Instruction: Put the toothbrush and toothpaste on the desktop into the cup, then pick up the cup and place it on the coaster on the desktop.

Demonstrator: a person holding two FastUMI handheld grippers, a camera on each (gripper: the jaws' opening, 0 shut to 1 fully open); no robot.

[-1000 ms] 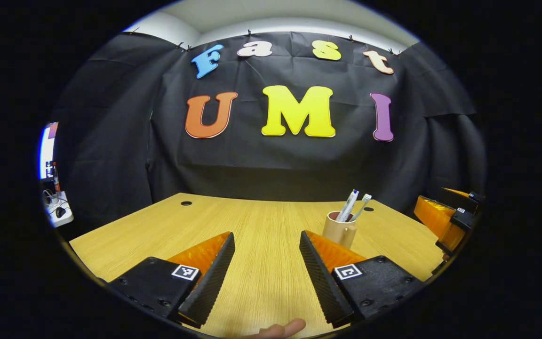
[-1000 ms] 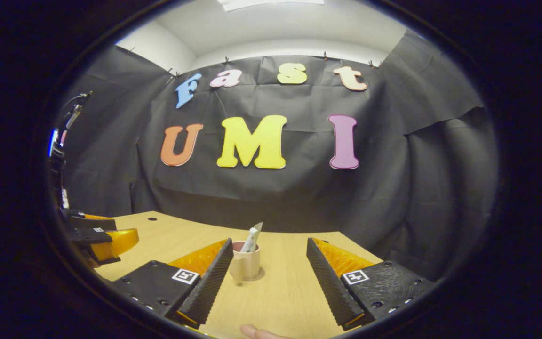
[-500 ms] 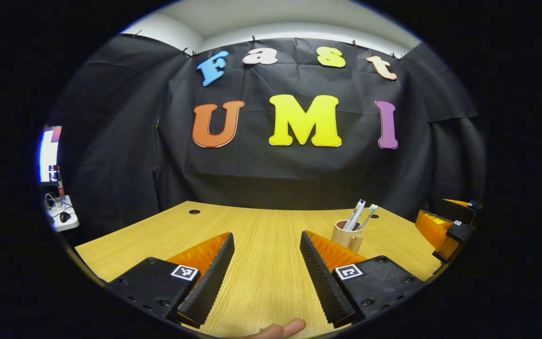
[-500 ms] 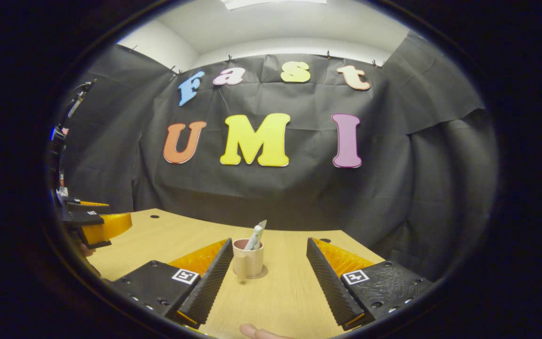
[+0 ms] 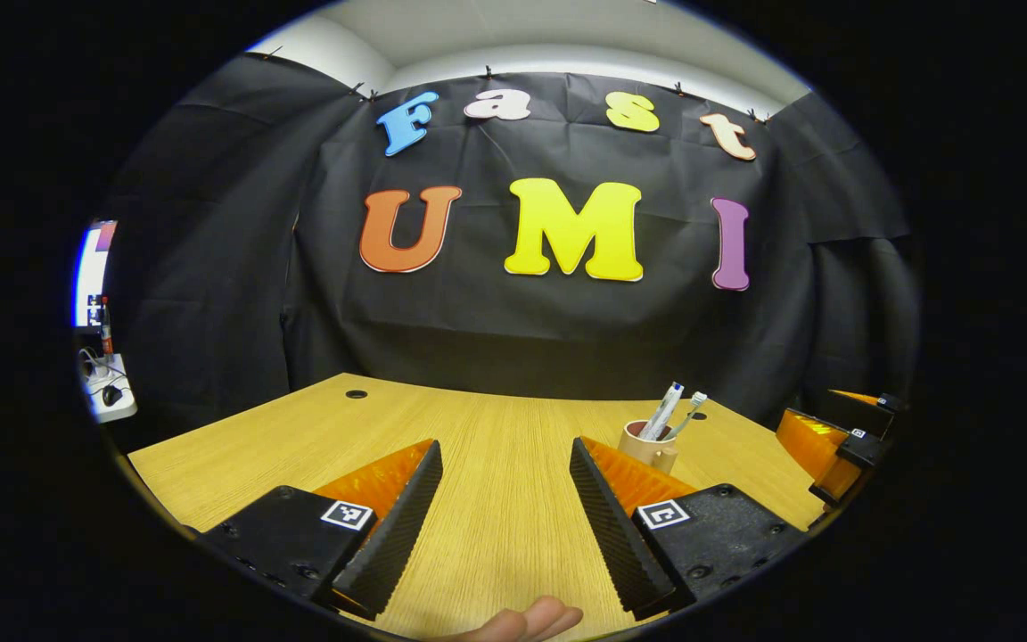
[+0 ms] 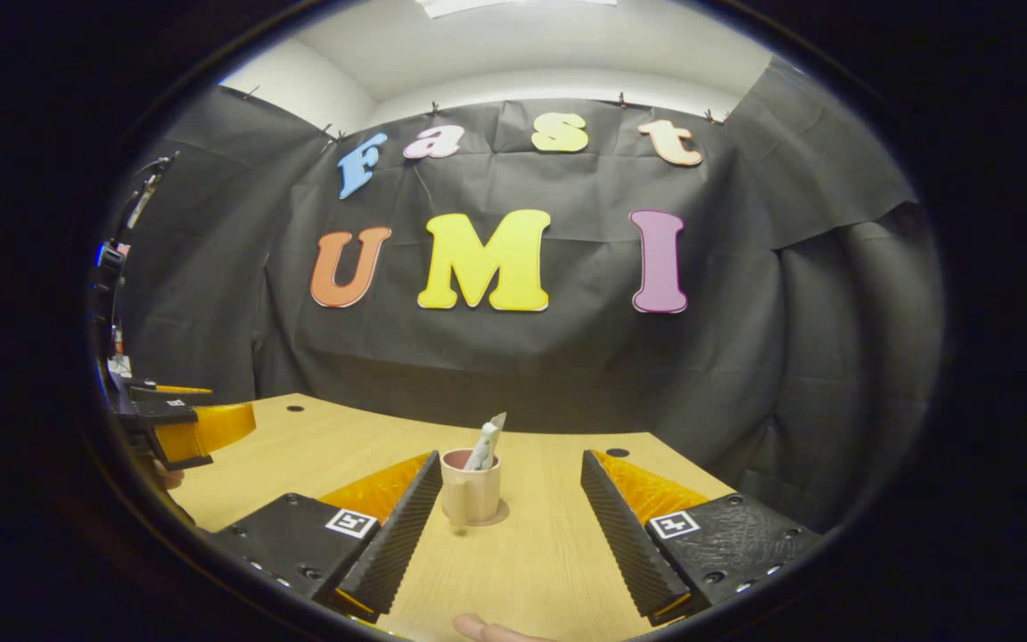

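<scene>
wooden table [image 6: 531, 562] carries the beige cup [image 6: 471, 489], and the cup stands upright on a round brownish coaster [image 6: 497, 514], whose edge shows at the right of its base in the right gripper view. inside the cup lean the toothpaste [image 5: 661, 411] and the toothbrush [image 5: 688, 413], both sticking out over the rim; in the right gripper view i see mainly one pale tube end, so which of the two it is i cannot say for sure.

the left claw [image 5: 505, 526] has its two fingers wide apart and holds nothing, only bare table is between them. the right claw [image 6: 509, 526] is also wide apart and holds nothing; the cup stands ahead of it, near its left finger but not touched. the right claw shows as well at the right edge of the left gripper view, well away from the cup.

so, in my judgement, both parts of the task already lie as asked: the two things are in the cup, and the cup is on the coaster. nothing seems to be left.
</scene>
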